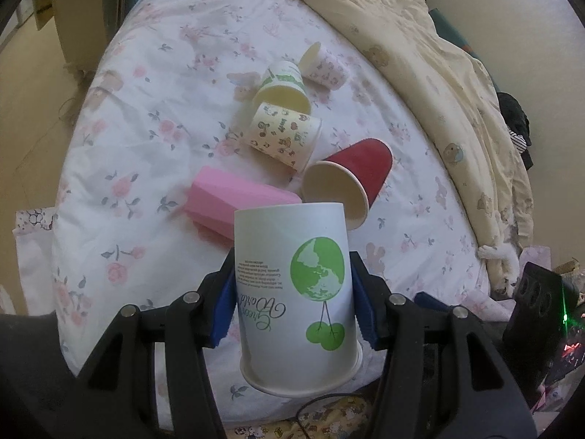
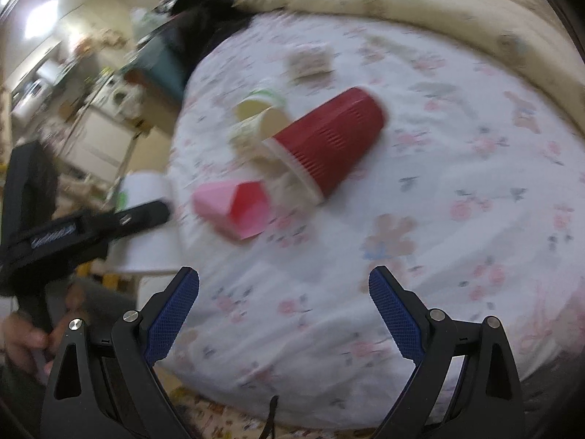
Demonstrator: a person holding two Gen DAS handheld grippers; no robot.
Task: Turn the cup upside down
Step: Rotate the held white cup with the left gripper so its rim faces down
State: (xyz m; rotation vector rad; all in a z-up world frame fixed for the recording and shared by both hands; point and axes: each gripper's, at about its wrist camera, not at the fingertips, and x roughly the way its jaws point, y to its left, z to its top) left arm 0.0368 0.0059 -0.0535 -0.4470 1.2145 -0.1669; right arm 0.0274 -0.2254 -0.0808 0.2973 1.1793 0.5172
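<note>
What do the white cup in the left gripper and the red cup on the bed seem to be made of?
White cup: probably paper, matte, with a rolled rim and printed green globe. Red cup: looks like plastic, given its fine ribbed wall, though blur leaves that open.

Left gripper (image 1: 292, 303): black plastic frame w/ triangular cut-outs, silver round screws at pivots, blue ribbed pads (image 1: 221, 314) on fingers. Right gripper (image 2: 283, 314): same build, black arms, silver screws, blue mesh-textured pads (image 2: 172, 318), thin black cable near centre base. Bare-skinned hand (image 2: 27, 340) at near left, blurred.
</note>
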